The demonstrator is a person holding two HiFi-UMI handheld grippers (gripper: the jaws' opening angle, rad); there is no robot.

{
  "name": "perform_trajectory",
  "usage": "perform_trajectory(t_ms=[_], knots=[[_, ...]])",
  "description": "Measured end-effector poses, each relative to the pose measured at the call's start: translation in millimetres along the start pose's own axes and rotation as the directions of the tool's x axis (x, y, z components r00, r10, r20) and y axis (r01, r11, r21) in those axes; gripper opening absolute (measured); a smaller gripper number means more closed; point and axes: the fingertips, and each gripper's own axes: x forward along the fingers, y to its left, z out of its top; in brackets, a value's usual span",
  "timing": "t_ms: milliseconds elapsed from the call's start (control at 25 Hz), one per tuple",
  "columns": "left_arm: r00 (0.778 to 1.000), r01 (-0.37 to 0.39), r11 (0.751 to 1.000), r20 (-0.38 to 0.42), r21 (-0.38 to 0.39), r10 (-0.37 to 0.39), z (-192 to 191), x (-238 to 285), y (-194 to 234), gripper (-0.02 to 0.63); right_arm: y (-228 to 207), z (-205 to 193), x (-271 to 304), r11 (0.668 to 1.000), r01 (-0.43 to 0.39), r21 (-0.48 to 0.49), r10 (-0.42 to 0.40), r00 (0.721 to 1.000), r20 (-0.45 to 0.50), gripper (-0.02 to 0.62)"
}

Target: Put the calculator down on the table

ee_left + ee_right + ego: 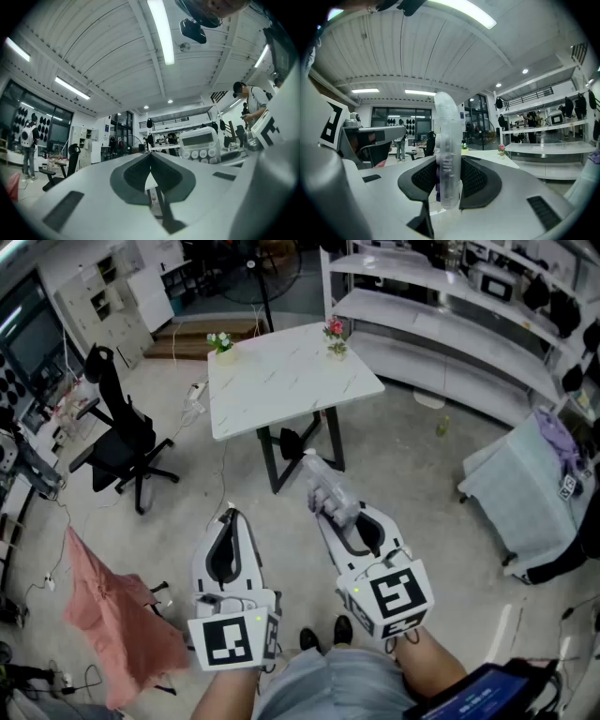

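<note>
A translucent white calculator (328,489) stands on edge between the pads of my right gripper (343,514), which is shut on it and holds it in the air above the floor. In the right gripper view the calculator (447,154) rises edge-on out of the right gripper (449,165). The left gripper view shows the calculator's display and round buttons (201,145) off to the right. My left gripper (230,516) hangs beside it on the left, shut and empty, with its tips (150,153) touching. The white marble table (291,381) stands ahead, some way beyond both grippers.
Two small flower pots (221,343) (336,338) sit at the table's far corners. A black office chair (117,442) stands to the left, a pink cloth (112,615) lies at lower left. White shelves (450,306) and a covered cart (534,493) are on the right.
</note>
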Motion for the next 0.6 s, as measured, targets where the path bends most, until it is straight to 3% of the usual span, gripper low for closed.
perform_trajectory(t_ms=[600], knots=[[0.999, -0.038, 0.999, -0.037, 0.001, 0.038, -23.6, -0.1, 2.8, 0.008, -22.9, -12.8, 0.5, 1.0, -0.007, 0.029, 0.007, 1.0, -0.008, 0.149]])
